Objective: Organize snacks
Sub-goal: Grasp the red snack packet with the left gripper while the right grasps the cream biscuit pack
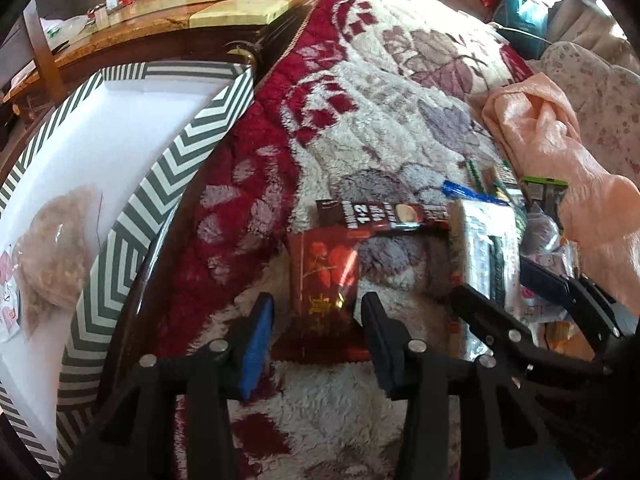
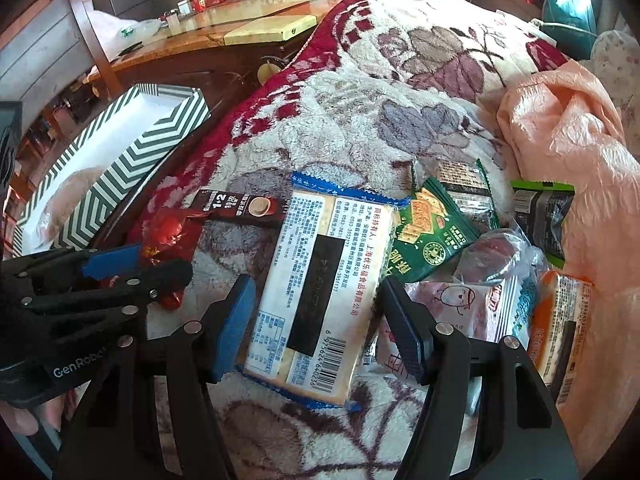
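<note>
Over on the far left sits the striped box (image 1: 168, 184), chevron walls and a white floor, with a clear bag of pale snacks (image 1: 56, 248) lying inside it; the right wrist view catches the same box from farther off, at the edge of the fleece blanket (image 2: 400, 92). Next along, the left gripper (image 1: 316, 344) is low over the blanket, jaws spread wide on either side of a red foil packet (image 1: 324, 276), which lies flat between the pads; they straddle it without pressing on it. Just beyond that packet lies a dark coffee stick sachet (image 2: 240, 208), one end reaching the big cracker pack (image 2: 320, 292). The right gripper (image 2: 316, 332) is down there too, jaws wide apart and flanking that blue-edged cracker pack, label side up, with a gap at each pad. The right wrist view alone shows the pile further right: a green cracker packet (image 2: 432, 232) overlapping the big pack's corner, a dark bun in clear wrap (image 2: 492, 256), a pink cartoon packet (image 2: 460, 308), an orange-edged pack (image 2: 560, 332), and a peach plastic bag (image 2: 572, 140) bunched behind. The left wrist view shows the right gripper from the side, beside the silver pack.
</note>
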Tool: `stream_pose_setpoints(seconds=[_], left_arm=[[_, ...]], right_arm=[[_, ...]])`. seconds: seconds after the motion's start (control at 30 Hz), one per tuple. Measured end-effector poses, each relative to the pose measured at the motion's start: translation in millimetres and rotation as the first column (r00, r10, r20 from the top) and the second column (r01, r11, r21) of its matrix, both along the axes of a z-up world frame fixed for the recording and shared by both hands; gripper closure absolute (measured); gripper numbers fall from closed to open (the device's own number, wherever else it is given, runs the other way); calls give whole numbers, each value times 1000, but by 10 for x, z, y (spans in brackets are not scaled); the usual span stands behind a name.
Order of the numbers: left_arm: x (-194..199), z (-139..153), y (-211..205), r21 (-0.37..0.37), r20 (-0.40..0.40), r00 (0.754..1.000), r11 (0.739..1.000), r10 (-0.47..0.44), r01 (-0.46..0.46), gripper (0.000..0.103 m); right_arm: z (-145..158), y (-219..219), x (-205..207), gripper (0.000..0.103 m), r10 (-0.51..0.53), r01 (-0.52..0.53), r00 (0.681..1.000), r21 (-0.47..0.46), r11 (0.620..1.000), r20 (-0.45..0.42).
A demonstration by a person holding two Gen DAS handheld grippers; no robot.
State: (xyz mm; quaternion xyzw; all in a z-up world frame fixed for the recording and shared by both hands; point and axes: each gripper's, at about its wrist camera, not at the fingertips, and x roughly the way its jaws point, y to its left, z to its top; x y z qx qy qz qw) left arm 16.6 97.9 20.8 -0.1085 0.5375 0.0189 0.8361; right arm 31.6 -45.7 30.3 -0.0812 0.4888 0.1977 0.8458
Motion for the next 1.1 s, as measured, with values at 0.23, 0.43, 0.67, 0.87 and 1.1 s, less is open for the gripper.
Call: stream_pose_setpoints(seconds=[0.23, 0.43, 0.67, 0.87, 1.1], left_arm=[[-15, -65, -49, 38, 1, 1000, 999, -27, 27, 66], [-116, 19, -33, 44, 21, 1000, 999, -18, 17, 68], [-201, 112, -17, 49, 41, 999, 999, -8, 6, 68], [-222, 8, -30, 49, 8, 1000, 999, -4, 4, 68], [-156, -91, -55, 82, -12, 1000, 997, 9, -8, 61]], right_arm=[[-74, -93, -54, 43, 78, -78, 997, 38, 996, -8], [-28, -274, -146, 45, 86, -81, 995, 114, 990, -41], [95, -324, -227, 46, 95, -91, 995, 126, 988, -27], [9, -249, -235, 47, 106, -102, 992, 63, 993, -69], [-52, -15, -122, 38, 96, -101, 993, -79, 992, -70]])
